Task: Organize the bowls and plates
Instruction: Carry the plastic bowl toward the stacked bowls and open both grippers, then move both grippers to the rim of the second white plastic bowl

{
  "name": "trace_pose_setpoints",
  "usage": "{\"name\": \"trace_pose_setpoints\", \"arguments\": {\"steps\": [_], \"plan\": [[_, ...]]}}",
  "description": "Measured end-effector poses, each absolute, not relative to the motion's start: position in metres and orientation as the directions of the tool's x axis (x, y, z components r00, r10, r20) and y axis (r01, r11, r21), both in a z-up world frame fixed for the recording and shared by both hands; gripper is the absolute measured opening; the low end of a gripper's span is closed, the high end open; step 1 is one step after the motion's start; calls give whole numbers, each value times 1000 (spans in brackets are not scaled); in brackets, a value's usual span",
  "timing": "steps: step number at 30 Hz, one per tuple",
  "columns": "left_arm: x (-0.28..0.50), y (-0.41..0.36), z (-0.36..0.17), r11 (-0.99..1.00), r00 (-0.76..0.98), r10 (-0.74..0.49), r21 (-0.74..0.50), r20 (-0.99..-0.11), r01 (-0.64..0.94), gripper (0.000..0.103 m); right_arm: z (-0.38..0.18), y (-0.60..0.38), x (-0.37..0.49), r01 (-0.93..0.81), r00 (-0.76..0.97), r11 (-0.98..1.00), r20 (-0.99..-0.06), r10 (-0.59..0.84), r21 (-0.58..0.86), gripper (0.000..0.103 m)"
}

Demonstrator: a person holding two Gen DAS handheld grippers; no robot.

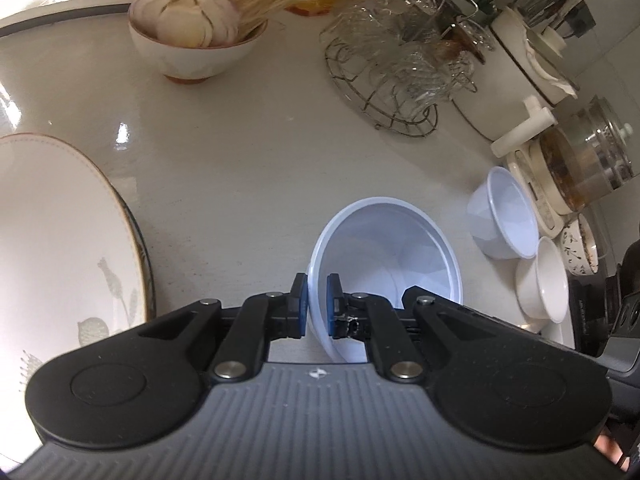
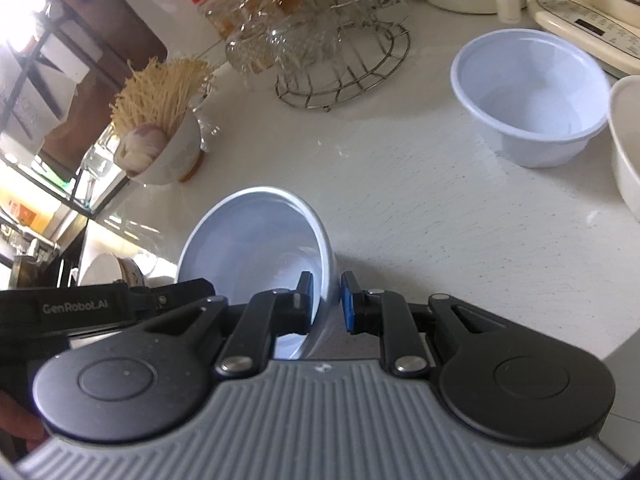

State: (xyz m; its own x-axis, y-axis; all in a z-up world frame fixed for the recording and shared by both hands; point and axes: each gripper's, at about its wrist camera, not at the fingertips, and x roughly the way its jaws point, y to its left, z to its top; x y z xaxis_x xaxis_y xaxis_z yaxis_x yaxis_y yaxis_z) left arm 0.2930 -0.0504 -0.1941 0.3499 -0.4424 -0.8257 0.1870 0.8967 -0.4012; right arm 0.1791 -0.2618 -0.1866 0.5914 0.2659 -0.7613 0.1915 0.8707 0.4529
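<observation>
Both the left tongs (image 1: pixel 318 306) and right tongs (image 2: pixel 326 304) are pinching one tilted, empty, pale-blue plastic bowl (image 1: pixel 394 240) by opposite rims.

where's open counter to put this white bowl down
Widest bare counter lies between the large plate, the onion bowl and the wire rack. A smaller patch sits in front of the empty plastic bowl. The appliance side, by the cooker and cream bowl, is crowded.
</observation>
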Motion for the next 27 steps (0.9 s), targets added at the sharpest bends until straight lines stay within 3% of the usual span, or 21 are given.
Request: {"name": "trace_pose_setpoints", "arguments": {"steps": [6, 11, 12, 13, 16, 27], "plan": [[295, -48, -201, 901, 354, -434, -399, -829, 170, 14, -194, -257, 186, 181, 587, 870, -760, 279, 458, 19], [296, -47, -197, 910, 377, -416, -382, -828, 163, 49, -187, -257, 186, 172, 602, 871, -749, 277, 460, 20], [295, -46, -194, 914, 380, -406, -374, -831, 158, 52, -185, -259, 186, 177, 603, 869, -749, 274, 461, 22], [295, -44, -191, 918, 386, -397, -368, -833, 151, 54, -183, -261, 186, 184, 605, 866, -748, 273, 464, 30], [296, -40, -181, 917, 400, -398, -374, -826, 141, 55, -175, -265, 184, 194, 625, 855, -732, 269, 480, 55], [296, -52, -128, 915, 429, -402, -333, -809, 229, 56, -128, -273, 168, 204, 676, 868, -707, 209, 452, 56]]}}
